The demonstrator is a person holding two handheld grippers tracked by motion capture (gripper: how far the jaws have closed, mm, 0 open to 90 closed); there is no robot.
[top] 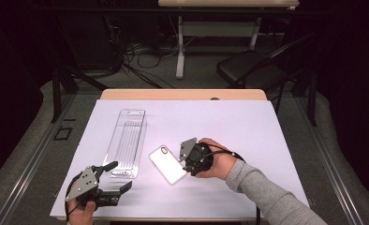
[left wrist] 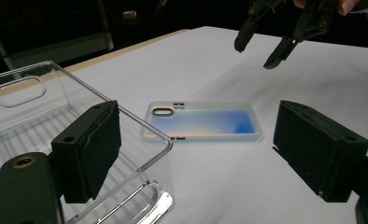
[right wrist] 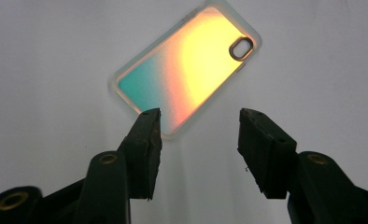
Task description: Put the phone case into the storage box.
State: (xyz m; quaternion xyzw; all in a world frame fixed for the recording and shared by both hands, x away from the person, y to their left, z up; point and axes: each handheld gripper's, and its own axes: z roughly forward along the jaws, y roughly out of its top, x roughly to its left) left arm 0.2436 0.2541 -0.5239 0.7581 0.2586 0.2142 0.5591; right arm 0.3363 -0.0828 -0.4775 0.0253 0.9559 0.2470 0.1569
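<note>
1. Phone case (top: pixel 167 164) is lying flat on the white bench (top: pixel 229 126), just right of the clear tray (top: pixel 126 140).
2. Right tongs (right wrist: pixel 198 135) are hovering over the case's lower end, jaws apart, gripping nothing.
3. Left tongs (top: pixel 118 176) are sitting low near the front edge, gaping wide and empty; one jaw is touching the tray's corner, and the case is lying beyond them.

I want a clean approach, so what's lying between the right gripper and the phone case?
Nothing: in the right gripper view, the right gripper hangs open just above the phone case, with bare white table cover between its fingertips.
</note>
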